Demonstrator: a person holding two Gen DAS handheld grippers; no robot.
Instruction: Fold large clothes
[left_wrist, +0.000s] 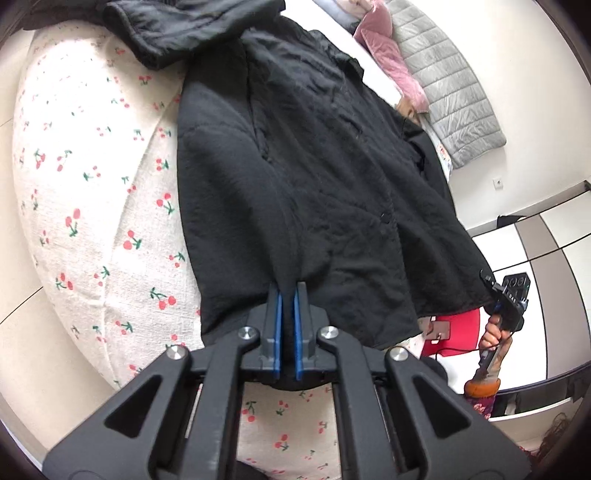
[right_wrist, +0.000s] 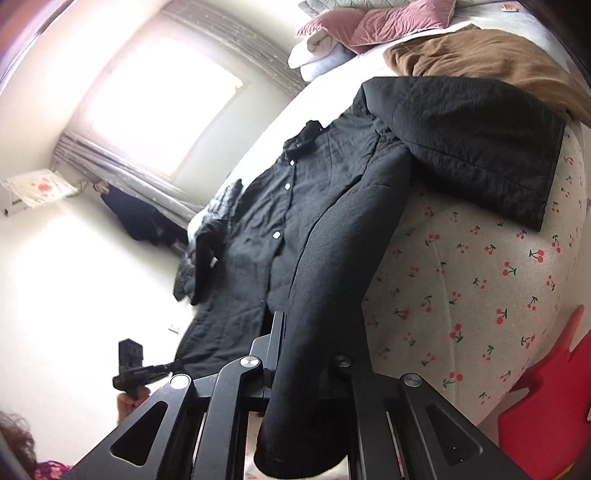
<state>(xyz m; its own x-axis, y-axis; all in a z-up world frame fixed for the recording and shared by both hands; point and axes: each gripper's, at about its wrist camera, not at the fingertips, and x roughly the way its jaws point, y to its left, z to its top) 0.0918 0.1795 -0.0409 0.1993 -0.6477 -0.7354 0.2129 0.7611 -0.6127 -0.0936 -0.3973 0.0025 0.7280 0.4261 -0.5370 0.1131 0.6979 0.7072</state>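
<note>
**A:** You have the black coat spread front-up across the cherry-print bedspread, collar toward the pillows, hem toward you. Why hold it at two places along the hem?

**B:** As I read it, you are gripping the bottom edge at two spots so the cloth stays taut and square when it is lifted or turned over. Your left gripper has its blue pads drawn close together, only a thin gap showing, and the hem runs right up to the tips. The cloth seems to be pinched there, though the bite itself is hidden at the fingertips.

**A:** And your right gripper?

**B:** A fold of the coat hangs straight over it and drapes down past the linkage. One finger shows just left of the cloth; the other is covered. So I can't tell how wide those jaws stand from its own camera. From the left camera you can see that gripper at the far corner of the hem, touching it, too small to judge the grip.

**A:** Where does the rest of the garment sit?

**B:** The button placket runs up the middle away from you, and one sleeve lies thrown out flat to the right over the bedspread, just beside a brown blanket. The other side bunches near the far bed edge.

**A:** What should you mind?

**B:** That draped fold. If it isn't truly held, one corner could slip and the fold go crooked.
</note>
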